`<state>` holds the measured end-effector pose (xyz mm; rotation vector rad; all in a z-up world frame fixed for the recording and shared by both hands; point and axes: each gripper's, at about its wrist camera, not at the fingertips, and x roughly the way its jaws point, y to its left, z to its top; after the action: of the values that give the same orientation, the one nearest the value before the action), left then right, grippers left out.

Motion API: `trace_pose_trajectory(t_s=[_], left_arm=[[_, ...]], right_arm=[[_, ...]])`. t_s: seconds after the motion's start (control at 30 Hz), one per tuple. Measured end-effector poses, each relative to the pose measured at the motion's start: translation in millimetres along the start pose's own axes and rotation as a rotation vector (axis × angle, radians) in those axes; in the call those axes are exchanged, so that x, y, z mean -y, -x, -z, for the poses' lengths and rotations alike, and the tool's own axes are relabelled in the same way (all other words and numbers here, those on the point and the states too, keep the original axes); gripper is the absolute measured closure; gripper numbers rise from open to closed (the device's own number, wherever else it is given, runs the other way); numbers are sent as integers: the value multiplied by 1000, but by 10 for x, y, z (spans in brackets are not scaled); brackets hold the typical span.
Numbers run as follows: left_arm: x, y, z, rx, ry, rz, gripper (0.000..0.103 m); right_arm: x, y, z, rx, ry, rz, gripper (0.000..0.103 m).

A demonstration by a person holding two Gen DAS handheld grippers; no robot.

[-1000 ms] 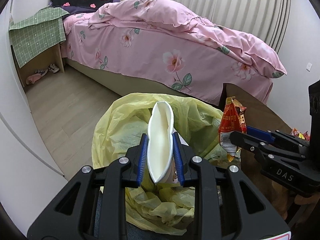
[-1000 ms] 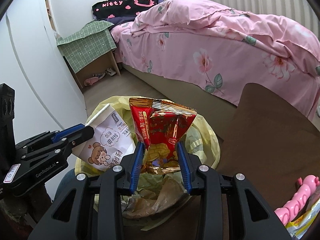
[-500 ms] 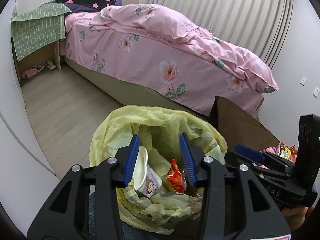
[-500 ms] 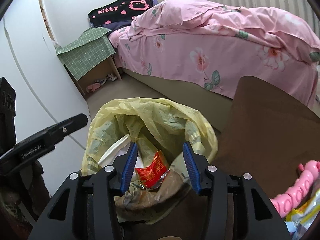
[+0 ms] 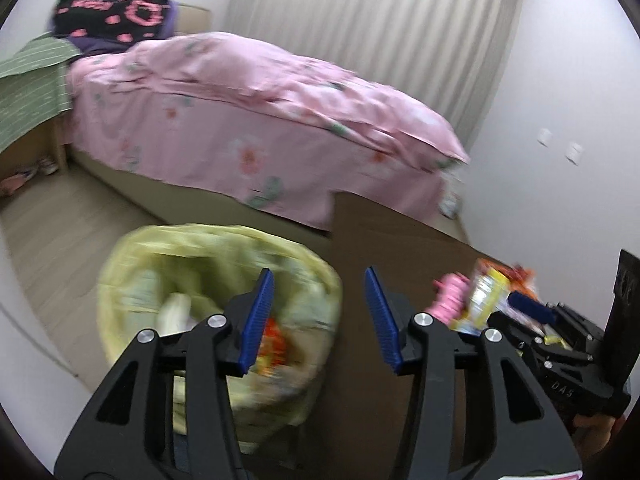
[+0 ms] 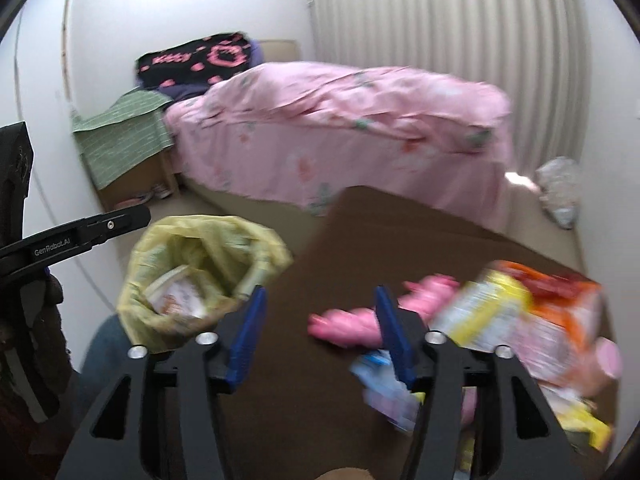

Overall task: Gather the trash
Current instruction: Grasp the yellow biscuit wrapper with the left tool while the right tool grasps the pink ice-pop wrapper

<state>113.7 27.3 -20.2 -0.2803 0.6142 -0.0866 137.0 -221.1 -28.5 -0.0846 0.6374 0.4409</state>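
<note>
The brown table spreads ahead of and beneath the right claw; on it, just right of that claw, lie a pink toy, a yellow packet, an orange wrapper and a blurred blue-and-white wrapper.

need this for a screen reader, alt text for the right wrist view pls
The open, empty right gripper hangs over a dark brown tabletop, between a yellow plastic trash bag holding discarded packaging and a blurred pile of colourful snack wrappers; a pink-quilted bed stands behind.
</note>
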Motion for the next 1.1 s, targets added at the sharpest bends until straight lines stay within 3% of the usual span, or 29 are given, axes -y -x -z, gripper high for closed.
trace_pose_trajectory(t_s=[0.07,0.17,0.27,0.43,0.57,0.7,0.8,0.9,1.03,1.1], left_arm=[[237,-76,65,-23,-53,53,58],[570,-217,169,-67,-122,139,58],[878,-393,295,-125,-172,218,58],[1275,-611,430,-185,-242,269,58],[1495,-749,454,-218,-243,302,58],[1594,-870,535,-245,-260,266,59],[1495,-947,567,-267,-242,236,82],[1313,-944,566,-278,-217,225,90],[1026,-895,572,-306,-185,159,90],[912,-882,576,-323,-162,144,90]], right_arm=[[221,148,124,-1,-34,21,44],[530,297,309,-69,-71,75,44],[773,501,485,-57,-81,177,44],[1086,727,715,-49,-125,268,44],[1245,799,861,-53,-175,304,44],[1239,733,889,-69,-184,314,44],[1113,643,813,-69,-133,331,44],[983,506,662,-55,-79,376,44],[951,247,449,-55,-113,259,44],[960,61,361,-59,-139,242,44]])
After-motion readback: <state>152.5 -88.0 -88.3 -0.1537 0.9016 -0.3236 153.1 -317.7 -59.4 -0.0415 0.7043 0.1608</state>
